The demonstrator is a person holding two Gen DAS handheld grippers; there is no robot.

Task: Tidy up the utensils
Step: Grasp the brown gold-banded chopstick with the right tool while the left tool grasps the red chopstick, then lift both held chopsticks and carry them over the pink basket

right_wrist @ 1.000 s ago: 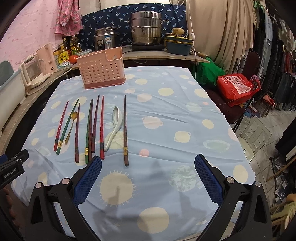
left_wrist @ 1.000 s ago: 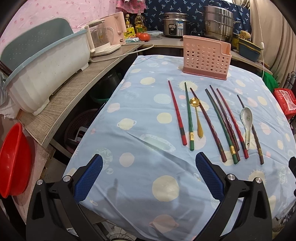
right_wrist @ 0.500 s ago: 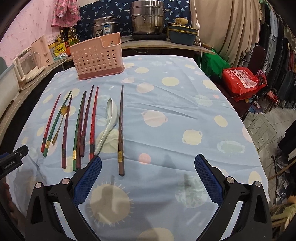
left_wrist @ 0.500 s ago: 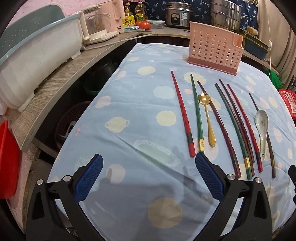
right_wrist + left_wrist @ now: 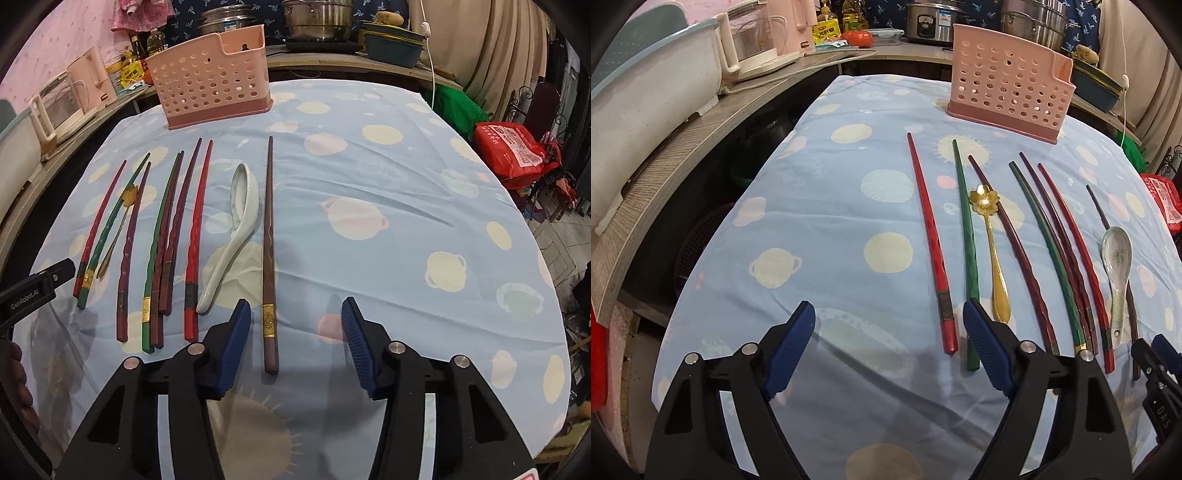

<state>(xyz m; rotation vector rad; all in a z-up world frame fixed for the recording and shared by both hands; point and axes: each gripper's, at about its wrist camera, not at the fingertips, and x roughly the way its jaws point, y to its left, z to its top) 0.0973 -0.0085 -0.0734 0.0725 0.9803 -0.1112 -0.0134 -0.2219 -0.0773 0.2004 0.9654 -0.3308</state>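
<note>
Several chopsticks lie in a row on the blue dotted tablecloth [image 5: 812, 229], with a gold flower spoon [image 5: 991, 254] and a white ceramic spoon [image 5: 1117, 269] among them. A pink perforated utensil holder [image 5: 1008, 88] stands at the far side, also in the right wrist view [image 5: 214, 81]. My left gripper [image 5: 888, 343] is open, low over the cloth, just left of the red chopstick [image 5: 931, 236] and green chopstick [image 5: 967, 243] ends. My right gripper [image 5: 295, 336] is open, with the brown chopstick [image 5: 269, 236] end between its fingers, the white spoon [image 5: 232, 229] to its left.
A grey counter [image 5: 665, 155] with a white dish rack [image 5: 639, 96] and a kettle runs along the left. Pots stand behind the holder [image 5: 317, 18]. A red bag [image 5: 513, 147] sits on a chair at the right. The table edge drops off on the left.
Both grippers have moved forward and lower toward the near ends of the chopsticks and have narrowed their opening. The utensils have not moved.
</note>
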